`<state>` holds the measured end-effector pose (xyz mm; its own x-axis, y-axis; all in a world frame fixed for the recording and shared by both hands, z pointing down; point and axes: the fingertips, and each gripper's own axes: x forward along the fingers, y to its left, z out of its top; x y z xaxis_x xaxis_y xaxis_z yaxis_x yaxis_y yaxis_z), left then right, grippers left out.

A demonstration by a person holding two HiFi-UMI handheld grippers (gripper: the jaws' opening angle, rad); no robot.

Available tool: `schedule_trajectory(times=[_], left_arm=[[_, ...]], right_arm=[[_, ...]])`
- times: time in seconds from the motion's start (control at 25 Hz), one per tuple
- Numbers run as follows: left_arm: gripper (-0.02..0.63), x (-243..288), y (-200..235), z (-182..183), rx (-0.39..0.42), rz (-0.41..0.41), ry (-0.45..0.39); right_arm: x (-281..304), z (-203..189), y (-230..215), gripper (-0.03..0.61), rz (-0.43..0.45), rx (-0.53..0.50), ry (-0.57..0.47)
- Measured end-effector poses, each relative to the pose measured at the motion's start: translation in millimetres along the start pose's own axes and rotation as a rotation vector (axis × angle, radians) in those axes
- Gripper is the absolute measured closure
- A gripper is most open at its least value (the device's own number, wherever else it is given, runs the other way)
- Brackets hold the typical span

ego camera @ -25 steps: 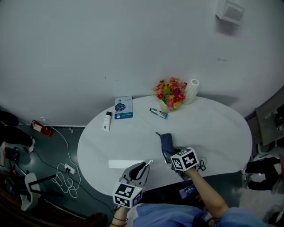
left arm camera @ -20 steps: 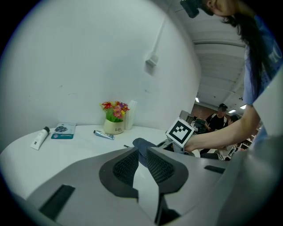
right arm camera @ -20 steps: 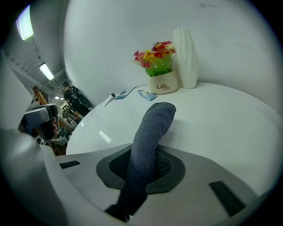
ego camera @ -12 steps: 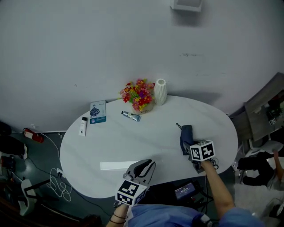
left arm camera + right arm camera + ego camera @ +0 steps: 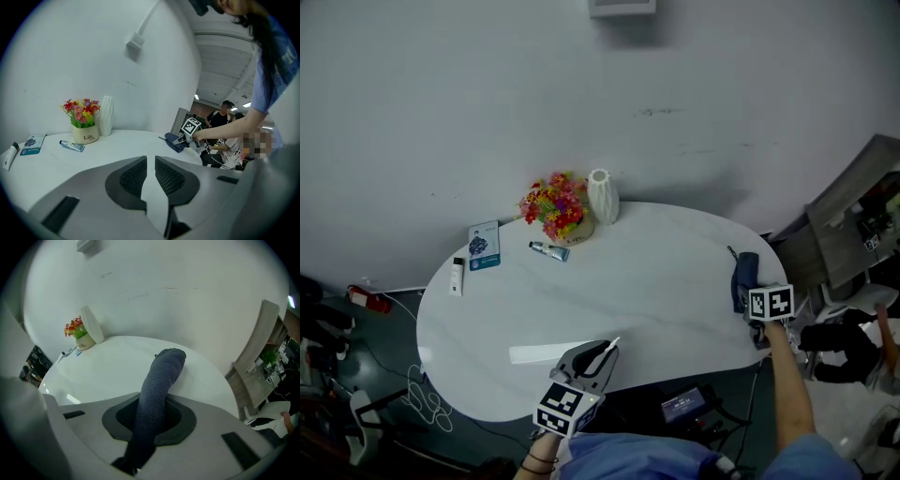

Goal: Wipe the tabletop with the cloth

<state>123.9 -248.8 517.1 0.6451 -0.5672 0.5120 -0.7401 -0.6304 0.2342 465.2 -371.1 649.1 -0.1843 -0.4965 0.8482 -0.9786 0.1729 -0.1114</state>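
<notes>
Tongs in the right hand (image 5: 750,292) pinch one end of the dark cloth (image 5: 743,274), whose free end lies on the white desk (image 5: 656,272) close to its right edge. The left tongs (image 5: 607,347) hover over the front edge, pressed nearly together with nothing between them. From here the likeliest trouble, as I judge it, is the cloth running off the right edge and dangling, since so little desk is left beyond it. The cloth also trails as a narrow roll and not a flat pad, so a stroke may clean only a thin strip. A long sweep toward the back edge could knock the flower pot (image 5: 555,211), the white vase (image 5: 601,195) or the small tube (image 5: 548,250). Against a second ago, the right tongs and cloth have travelled from near the middle of the front edge out to the right edge, while the left tongs keep their place at the front edge.
</notes>
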Motion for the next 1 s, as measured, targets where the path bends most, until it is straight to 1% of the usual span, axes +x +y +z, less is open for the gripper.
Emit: schedule_trajectory(times=[0.12, 0.24, 0.32, 0.44, 0.56, 0.64, 0.84, 1.0], left_arm=[[0.565, 0.3, -2.5, 3.8, 0.007, 0.015, 0.003], [0.565, -1.9, -5.7, 3.8, 0.003, 0.031, 0.009], [0.565, -4.5, -7.6, 2.0, -0.004, 0.039, 0.014], [0.565, -9.0, -10.2, -3.4, -0.013, 0.046, 0.022], [0.565, -12.9, -12.0, -10.2, -0.018, 0.048, 0.03], [0.565, -16.6, -12.2, -12.1, -0.017, 0.049, 0.028], [0.565, -37.2, -11.1, -13.8, -0.034, 0.069, -0.007], [0.565, -67.7, -1.1, -28.8, -0.051, 0.1, -0.022]], right_arm=[[-6.8, -4.7, -42.0, 0.517, -0.054, 0.01, 0.008], [-10.5, -12.1, -74.2, 0.517, -0.093, 0.045, 0.016], [-12.4, -16.0, -86.2, 0.517, -0.107, 0.06, 0.024], [-15.6, -15.6, -88.2, 0.517, -0.103, 0.059, 0.021], [-18.4, -10.2, -78.7, 0.517, -0.092, 0.054, 0.001], [-20.9, -3.7, -63.9, 0.517, -0.073, 0.046, -0.018], [-30.7, 8.3, -13.3, 0.517, -0.014, -0.001, -0.046], [-38.2, 23.3, 42.9, 0.517, 0.033, -0.033, -0.081]])
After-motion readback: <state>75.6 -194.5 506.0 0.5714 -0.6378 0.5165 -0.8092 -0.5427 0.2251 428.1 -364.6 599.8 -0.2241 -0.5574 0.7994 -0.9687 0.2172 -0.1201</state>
